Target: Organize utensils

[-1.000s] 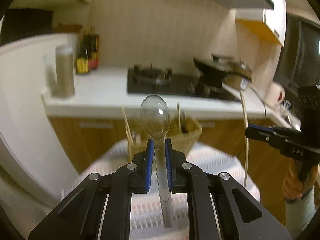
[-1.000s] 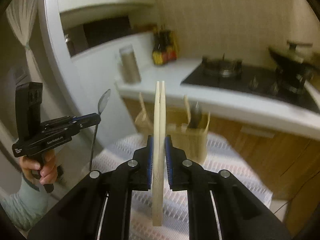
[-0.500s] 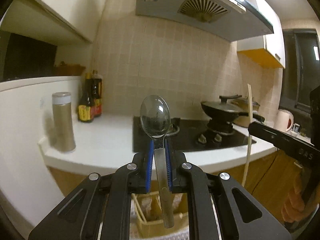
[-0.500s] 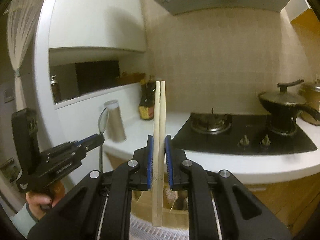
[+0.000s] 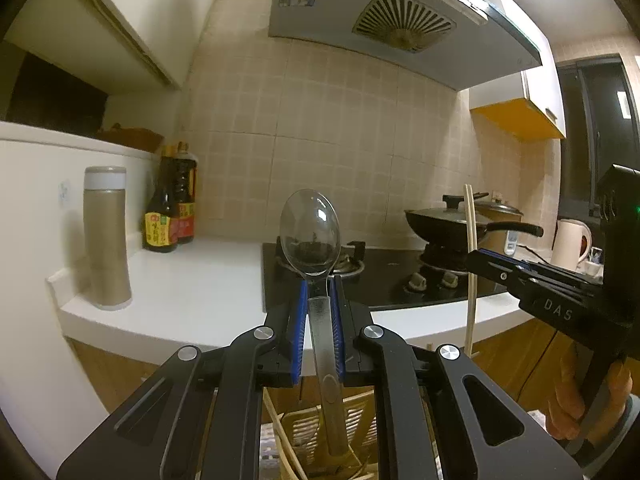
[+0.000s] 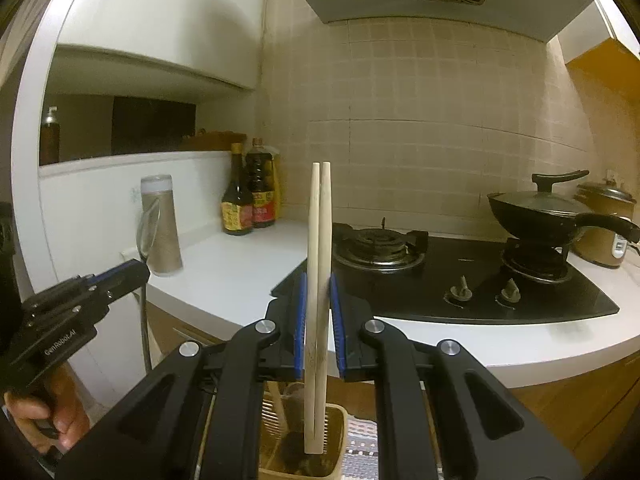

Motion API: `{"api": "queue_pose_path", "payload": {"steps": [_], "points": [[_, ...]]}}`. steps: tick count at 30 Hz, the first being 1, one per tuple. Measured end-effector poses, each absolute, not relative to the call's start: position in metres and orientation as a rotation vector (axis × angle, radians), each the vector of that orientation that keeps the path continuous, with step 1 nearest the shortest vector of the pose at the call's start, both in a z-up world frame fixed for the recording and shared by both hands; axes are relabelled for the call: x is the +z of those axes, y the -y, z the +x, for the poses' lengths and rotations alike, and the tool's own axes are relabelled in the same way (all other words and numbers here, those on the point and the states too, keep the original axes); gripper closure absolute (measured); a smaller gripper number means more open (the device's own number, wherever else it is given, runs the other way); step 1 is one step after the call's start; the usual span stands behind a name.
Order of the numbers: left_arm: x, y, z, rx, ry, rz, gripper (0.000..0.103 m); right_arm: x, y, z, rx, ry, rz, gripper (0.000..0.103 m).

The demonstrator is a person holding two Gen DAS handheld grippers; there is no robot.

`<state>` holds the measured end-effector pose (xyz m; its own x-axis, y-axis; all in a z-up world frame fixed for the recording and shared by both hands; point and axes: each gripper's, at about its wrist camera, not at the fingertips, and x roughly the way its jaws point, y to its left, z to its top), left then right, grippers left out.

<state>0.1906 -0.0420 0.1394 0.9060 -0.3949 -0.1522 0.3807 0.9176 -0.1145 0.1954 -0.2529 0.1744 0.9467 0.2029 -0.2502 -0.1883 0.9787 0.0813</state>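
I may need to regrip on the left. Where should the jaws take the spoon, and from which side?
Grip the flat handle just below the neck, where the left gripper holds the spoon now. Come in level from the handle's narrow edges, so the pads close across its width. The handle is straight and upright with the bowl on top; the rounded bowl would probably slip.

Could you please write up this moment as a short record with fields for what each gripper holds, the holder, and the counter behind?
left gripper: shut on the spoon, bowl up
right gripper: shut on the chopsticks, upright
utensil holder: low in both views, below the held utensils, some utensils already inside
counter: thermos, two sauce bottles, gas stove with a black pan
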Motion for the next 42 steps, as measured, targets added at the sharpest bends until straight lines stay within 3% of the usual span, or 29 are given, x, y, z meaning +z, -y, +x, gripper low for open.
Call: {"api": "queue_pose_path", "payload": {"steps": [14,33,36,38,40,42], "points": [[0.091,0.036,0.195,-0.366,-0.206,-0.109,0.093,0.14,0.249,0.198,0.2,-0.294,0.05,0.093],[0.093,0.033,0.18,-0.416,-0.248,-0.109,0.092,0.135,0.248,0.187,0.246,-0.374,0.063,0.092],[0.095,0.028,0.174,-0.423,-0.26,-0.128,0.077,0.133,0.251,0.183,0.277,-0.411,0.08,0.08],[0.098,0.022,0.168,-0.422,-0.26,-0.141,0.06,0.134,0.253,0.176,0.289,-0.418,0.093,0.062],[0.101,0.013,0.158,-0.423,-0.264,-0.16,0.055,0.134,0.257,0.163,0.297,-0.417,0.109,0.054],[0.104,0.007,0.15,-0.432,-0.273,-0.173,0.055,0.134,0.259,0.148,0.304,-0.42,0.116,0.054]]}}
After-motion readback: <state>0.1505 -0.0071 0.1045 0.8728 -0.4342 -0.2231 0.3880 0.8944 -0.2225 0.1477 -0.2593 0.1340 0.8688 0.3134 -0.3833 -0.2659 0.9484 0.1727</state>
